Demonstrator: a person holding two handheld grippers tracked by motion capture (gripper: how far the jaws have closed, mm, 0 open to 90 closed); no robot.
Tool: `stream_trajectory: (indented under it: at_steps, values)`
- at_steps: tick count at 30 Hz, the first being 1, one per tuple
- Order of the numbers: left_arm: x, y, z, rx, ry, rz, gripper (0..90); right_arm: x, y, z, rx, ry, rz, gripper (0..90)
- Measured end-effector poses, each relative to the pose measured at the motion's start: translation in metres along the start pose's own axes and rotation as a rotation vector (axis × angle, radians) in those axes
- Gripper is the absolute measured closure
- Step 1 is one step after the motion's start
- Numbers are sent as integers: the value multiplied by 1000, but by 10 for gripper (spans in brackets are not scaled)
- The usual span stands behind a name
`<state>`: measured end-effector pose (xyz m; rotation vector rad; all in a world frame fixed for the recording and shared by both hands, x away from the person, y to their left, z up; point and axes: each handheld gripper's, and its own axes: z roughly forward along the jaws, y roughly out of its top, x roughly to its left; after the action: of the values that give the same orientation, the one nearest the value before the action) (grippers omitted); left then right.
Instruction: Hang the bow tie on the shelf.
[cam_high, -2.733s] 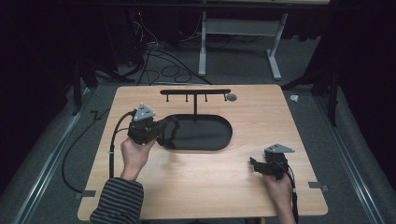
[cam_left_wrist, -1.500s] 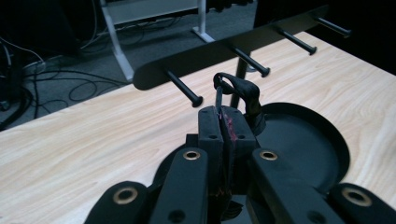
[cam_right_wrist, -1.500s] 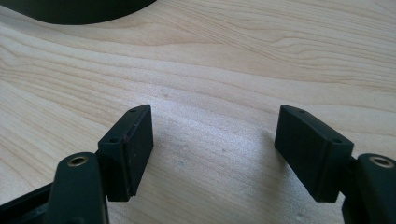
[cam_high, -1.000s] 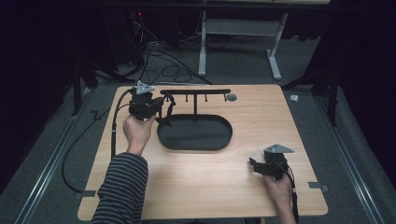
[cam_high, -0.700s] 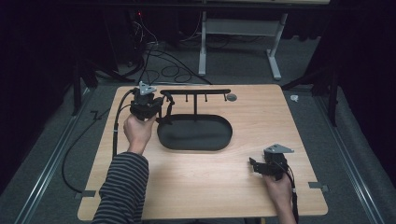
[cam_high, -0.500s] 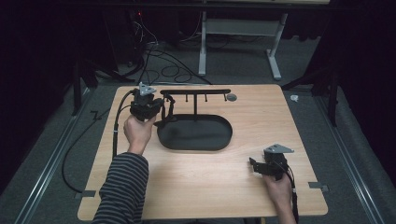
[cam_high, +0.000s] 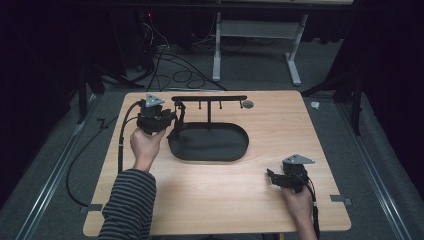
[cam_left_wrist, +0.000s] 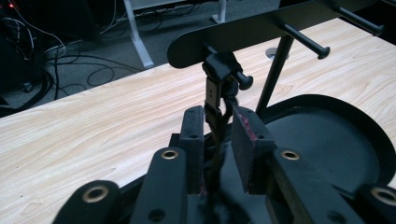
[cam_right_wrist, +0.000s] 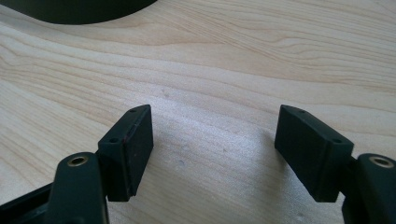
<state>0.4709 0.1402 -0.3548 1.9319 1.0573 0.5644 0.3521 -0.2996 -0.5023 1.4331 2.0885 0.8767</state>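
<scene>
A black rack (cam_high: 209, 98) with several pegs stands on a post over a black oval tray (cam_high: 210, 145). My left gripper (cam_high: 175, 121) is at the rack's left end. In the left gripper view its jaws (cam_left_wrist: 218, 114) are shut on a thin black strap (cam_left_wrist: 215, 98), whose top end with a buckle hangs on the leftmost peg under the rack (cam_left_wrist: 261, 32). The tray (cam_left_wrist: 327, 140) lies just beyond and below the jaws. My right gripper (cam_high: 273, 176) rests low over bare wood at the front right, and it is open (cam_right_wrist: 212, 123) with nothing between its pads.
A small round grey disc (cam_high: 247, 104) lies on the table by the rack's right end. A black cable (cam_high: 121, 140) trails from the left gripper over the table's left side. Dark floor with cables and a desk frame (cam_high: 255, 37) lies beyond the far edge.
The left gripper went from the tray's left end up and back to the rack's left peg, carrying the strap; over the last second it hardly moved. The right gripper stayed still.
</scene>
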Motion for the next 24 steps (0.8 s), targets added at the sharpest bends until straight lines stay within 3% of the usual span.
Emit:
stream_trajectory:
  at_steps: [13,24]
  values:
    - [-2,-3,-22,3,-15,28,623,0,0,0,0,0,1,295]
    - [0,-11,-35,-15,-15,12,587,-1,0,0,1,1,2,296]
